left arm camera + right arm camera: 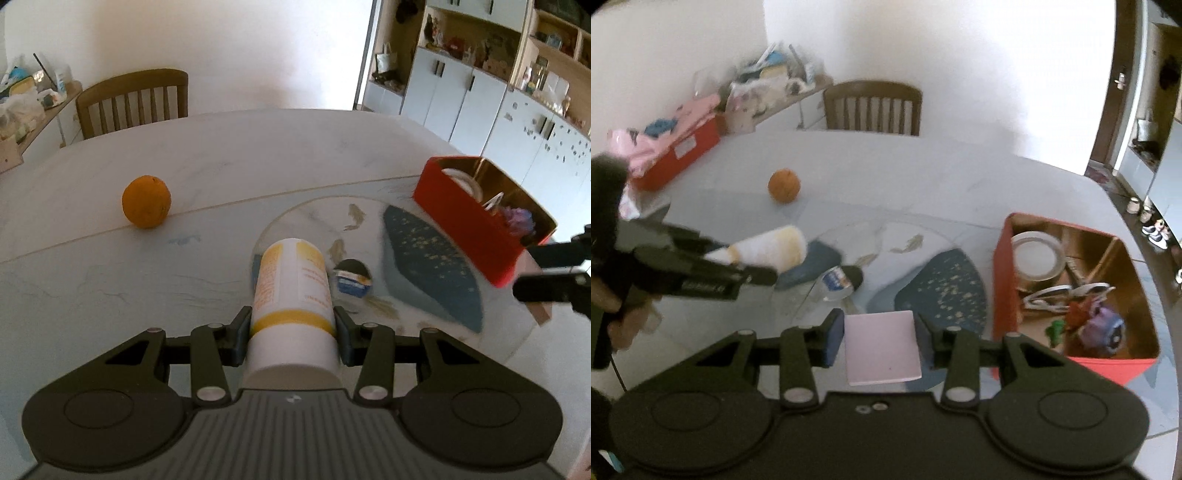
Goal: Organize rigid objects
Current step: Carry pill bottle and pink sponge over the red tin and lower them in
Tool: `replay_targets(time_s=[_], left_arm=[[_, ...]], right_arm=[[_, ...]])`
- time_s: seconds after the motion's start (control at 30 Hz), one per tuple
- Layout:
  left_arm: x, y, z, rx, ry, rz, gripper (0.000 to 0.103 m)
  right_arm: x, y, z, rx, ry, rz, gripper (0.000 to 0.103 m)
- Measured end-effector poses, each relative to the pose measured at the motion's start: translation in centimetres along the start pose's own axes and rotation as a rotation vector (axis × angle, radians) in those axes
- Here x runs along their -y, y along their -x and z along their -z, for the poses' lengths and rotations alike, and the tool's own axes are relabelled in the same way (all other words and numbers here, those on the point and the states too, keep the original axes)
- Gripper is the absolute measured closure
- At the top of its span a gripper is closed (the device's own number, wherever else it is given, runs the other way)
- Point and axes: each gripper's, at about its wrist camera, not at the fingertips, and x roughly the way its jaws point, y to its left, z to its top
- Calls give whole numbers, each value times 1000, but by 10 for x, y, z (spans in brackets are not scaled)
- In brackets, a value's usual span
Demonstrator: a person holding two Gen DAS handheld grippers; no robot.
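While both cameras look down on the same pale table (pixel 92 280), each shows things the other misses. From the left wrist, the left gripper (pixel 291 332) is clamped on a white bottle (pixel 291 291) with a yellow band and orange print, held clear above the tabletop; the print is too blurred to read. Beyond it an orange (pixel 146 201) sits alone on the table, a small blue-labelled container (pixel 352 278) lies near a dark blue speckled mat (pixel 432 258), and a red box (pixel 465 225) stands at the right, with white cupboards (pixel 461 92) behind. Only the black fingertips of the other tool show at the right edge. From the right wrist, the right gripper (pixel 880 341) grips a flat pale pink card (pixel 882 347) by its sides, above the table and just left of the red box. This view looks into the box: a roll of tape (pixel 1038 256), white sunglasses (pixel 1060 295) and small coloured toys (pixel 1100 325) lie inside. It also shows the person's hand (pixel 617 314) holding the left tool, and a second red box (pixel 679 155) piled with pink cloth. No writing is legible there.
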Motion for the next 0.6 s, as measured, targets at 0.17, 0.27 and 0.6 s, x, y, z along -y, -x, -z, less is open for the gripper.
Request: replay_targets(time_s=[0.17, 0.27, 0.6], left_arm=[[19, 22, -4, 31, 1, 27, 59], [34, 31, -9, 48, -8, 41, 59], [105, 35, -35, 89, -71, 91, 59]], right_arm=[[17, 17, -5, 43, -38, 17, 62], [31, 27, -6, 67, -58, 23, 62], [96, 48, -11, 130, -99, 47, 62]])
